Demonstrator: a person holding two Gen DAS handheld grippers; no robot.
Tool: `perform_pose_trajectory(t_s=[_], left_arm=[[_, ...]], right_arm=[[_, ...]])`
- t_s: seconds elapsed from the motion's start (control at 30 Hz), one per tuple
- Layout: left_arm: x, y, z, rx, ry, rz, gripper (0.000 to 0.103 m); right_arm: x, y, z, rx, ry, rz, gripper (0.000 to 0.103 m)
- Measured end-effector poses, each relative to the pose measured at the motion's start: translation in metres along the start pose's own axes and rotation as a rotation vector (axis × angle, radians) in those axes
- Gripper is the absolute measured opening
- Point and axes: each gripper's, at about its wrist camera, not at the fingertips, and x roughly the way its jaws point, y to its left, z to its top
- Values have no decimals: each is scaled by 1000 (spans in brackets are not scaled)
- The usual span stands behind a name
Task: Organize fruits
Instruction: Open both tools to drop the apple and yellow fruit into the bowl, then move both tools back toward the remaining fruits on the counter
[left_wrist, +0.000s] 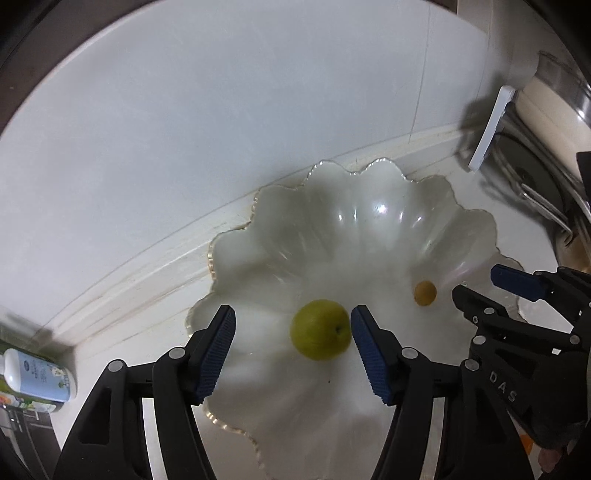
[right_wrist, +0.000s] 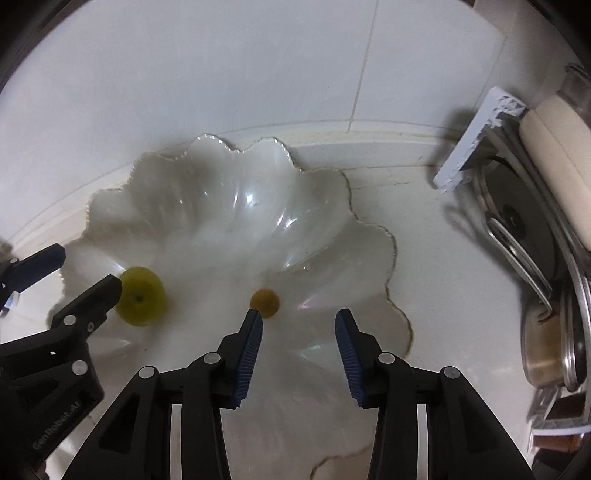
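Note:
A scalloped, pearly white bowl (left_wrist: 369, 221) with a gold rim sits on the counter against the tiled wall; it also shows in the right wrist view (right_wrist: 221, 192). A green fruit (left_wrist: 320, 329) lies loose in it, between and just beyond the fingertips of my open left gripper (left_wrist: 293, 328). A small orange fruit (left_wrist: 424, 293) lies further right in the bowl. In the right wrist view the orange fruit (right_wrist: 264, 302) lies just beyond the left fingertip of my open right gripper (right_wrist: 299, 321), and the green fruit (right_wrist: 140, 301) sits by the left gripper (right_wrist: 86, 269).
A white plastic bracket (right_wrist: 476, 142), pot lids and metal pans (right_wrist: 535, 258) stand at the right. A white and blue bottle (left_wrist: 37, 374) lies at the left edge. The tiled wall (left_wrist: 221, 110) rises right behind the bowl.

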Motion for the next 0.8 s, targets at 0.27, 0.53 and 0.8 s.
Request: perform_pose_trajectory(t_s=[0.27, 0.53, 0.8], left_arm=[[-34, 2, -12, 2, -41, 18, 67], [-82, 3, -34, -16, -119, 41, 72], [-116, 4, -57, -8, -162, 26, 73]], right_arm=[[-39, -4, -13, 13, -89, -12, 42], [-70, -5, -36, 35, -143, -10, 42], [-108, 1, -62, 40, -219, 3, 42]])
